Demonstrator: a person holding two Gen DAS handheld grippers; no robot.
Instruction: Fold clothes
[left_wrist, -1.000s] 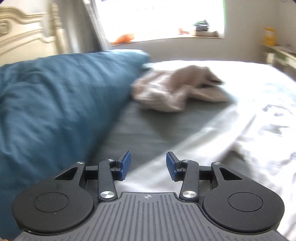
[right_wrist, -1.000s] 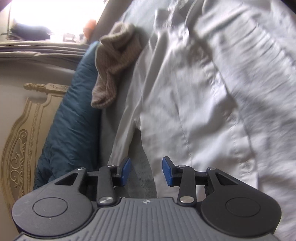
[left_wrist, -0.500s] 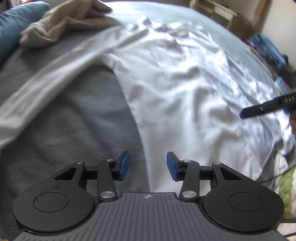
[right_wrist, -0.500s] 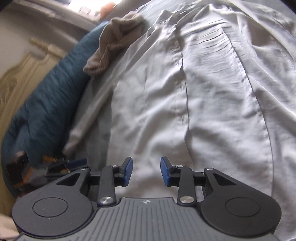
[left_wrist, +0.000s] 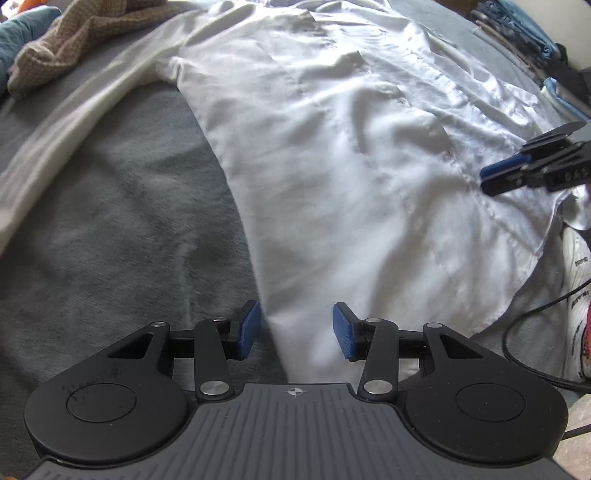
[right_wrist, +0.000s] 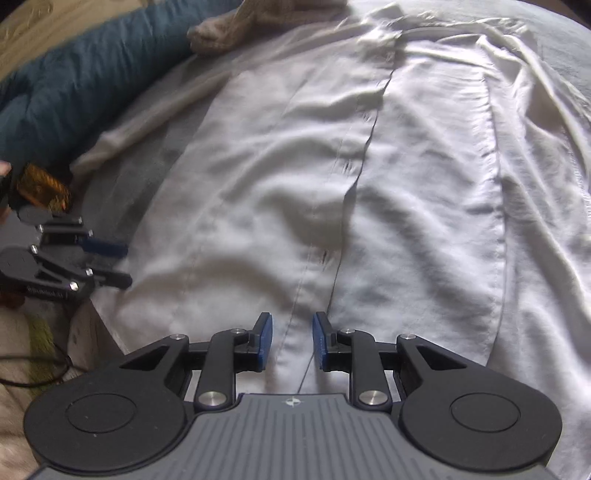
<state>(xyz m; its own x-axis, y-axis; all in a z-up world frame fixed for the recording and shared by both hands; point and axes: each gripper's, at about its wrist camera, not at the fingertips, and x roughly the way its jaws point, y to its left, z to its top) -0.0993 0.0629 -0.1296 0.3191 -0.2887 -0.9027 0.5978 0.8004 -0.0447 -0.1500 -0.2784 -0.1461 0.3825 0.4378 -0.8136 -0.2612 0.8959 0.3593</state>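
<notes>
While the grey bedcover (left_wrist: 110, 236) fills the lower left of the left wrist view, the white button-up shirt (left_wrist: 351, 147) lies spread flat across it, front up, from the top centre of the frame to the lower right. One long sleeve (left_wrist: 85, 99) runs out toward the left edge. In the right wrist view the button placket (right_wrist: 351, 177) descends through the centre of the frame. No fold shows in the shirt as it lies; the pictures do not settle whether folding is ahead or the garment has been laid out again.

A teal pillow (right_wrist: 74, 81) occupies the upper left of the right wrist view, with a beige knitted garment (left_wrist: 74, 37) crumpled beside it at the upper left of the left wrist view.

The left gripper (left_wrist: 295, 328) hovers at the bottom centre, jaws wide apart, over the shirt's side edge and holding nothing. The right gripper (right_wrist: 290, 339) hovers over the placket near the hem, jaws apart at a narrower gap, also empty.

Assessment: any grasp should take the side edge cleanly, pinching shirt fabric only and not the bedcover beneath. Both grippers should lift evenly so the thin, wrinkled cloth does not drag or bunch.
</notes>
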